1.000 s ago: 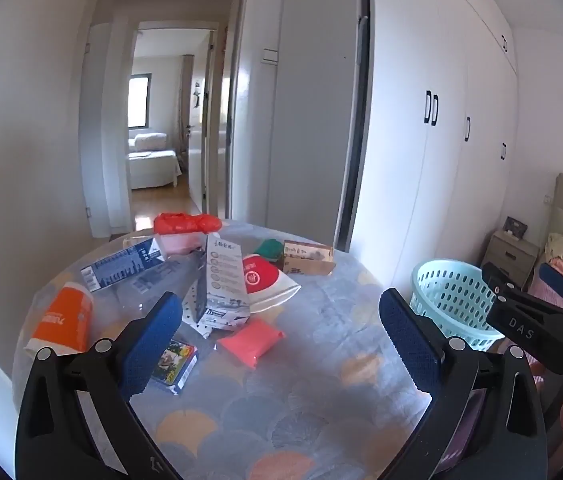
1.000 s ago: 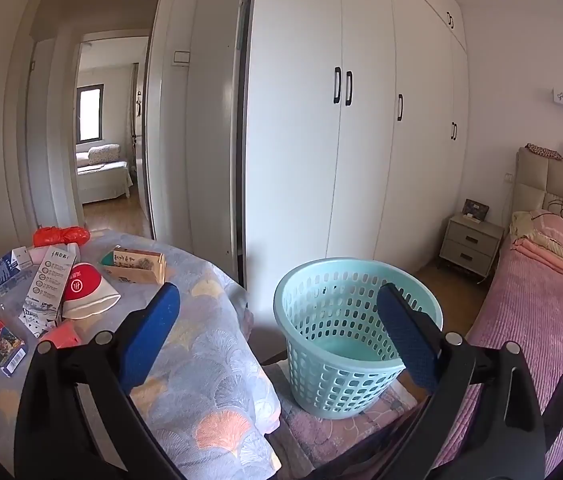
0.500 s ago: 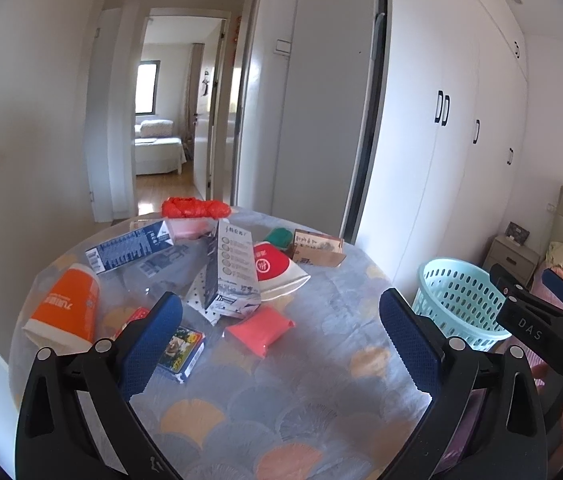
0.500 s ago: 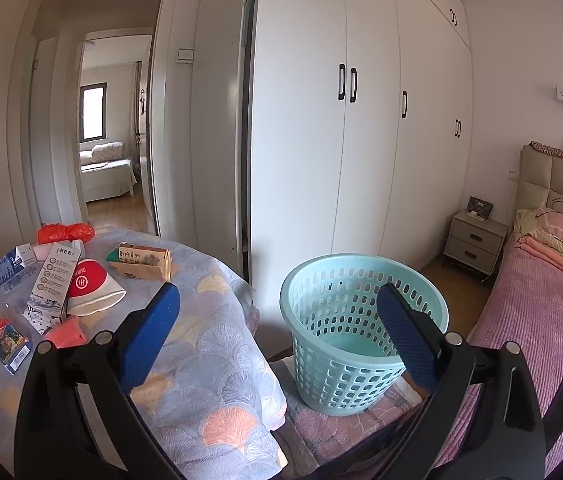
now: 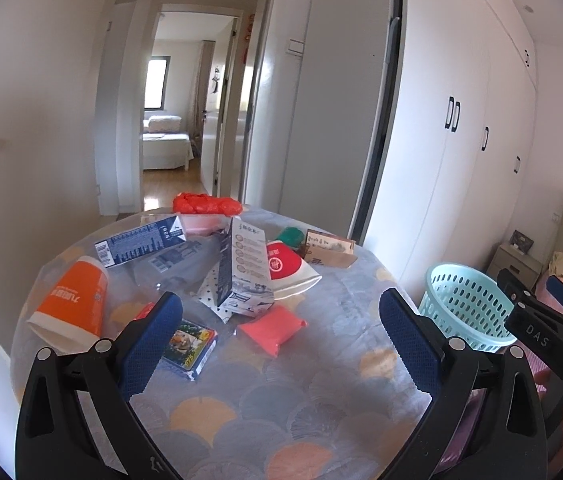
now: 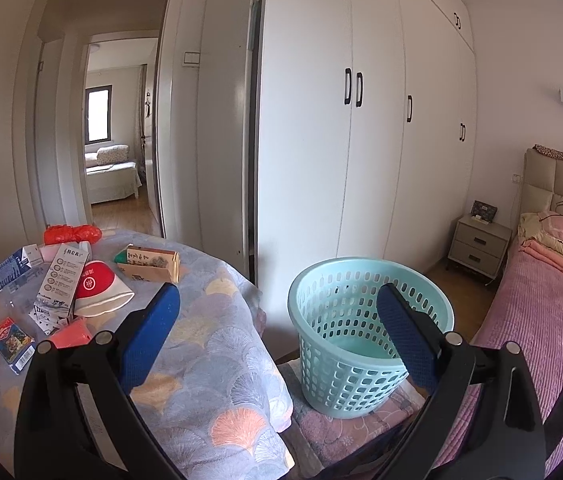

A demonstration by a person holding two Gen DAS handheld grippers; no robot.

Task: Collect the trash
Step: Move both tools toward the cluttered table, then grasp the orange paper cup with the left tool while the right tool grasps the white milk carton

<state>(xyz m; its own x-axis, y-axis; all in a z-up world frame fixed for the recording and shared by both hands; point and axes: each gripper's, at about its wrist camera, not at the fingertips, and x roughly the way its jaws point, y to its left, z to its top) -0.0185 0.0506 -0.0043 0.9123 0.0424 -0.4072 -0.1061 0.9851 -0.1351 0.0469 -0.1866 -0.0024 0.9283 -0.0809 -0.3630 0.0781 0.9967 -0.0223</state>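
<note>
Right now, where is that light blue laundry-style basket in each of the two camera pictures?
Left wrist view: the basket sits at the right edge, past the table.
Right wrist view: the basket is low in the centre, right of the table.
Shared landmark: the red and white paper cup lying on the table.

Your table (image 5: pixel 321 392) ahead, trash pile (image 5: pixel 237 276) on its far half; basket (image 6: pixel 361 320) on floor right of table; wardrobe (image 6: pixel 361 140) behind basket.
</note>
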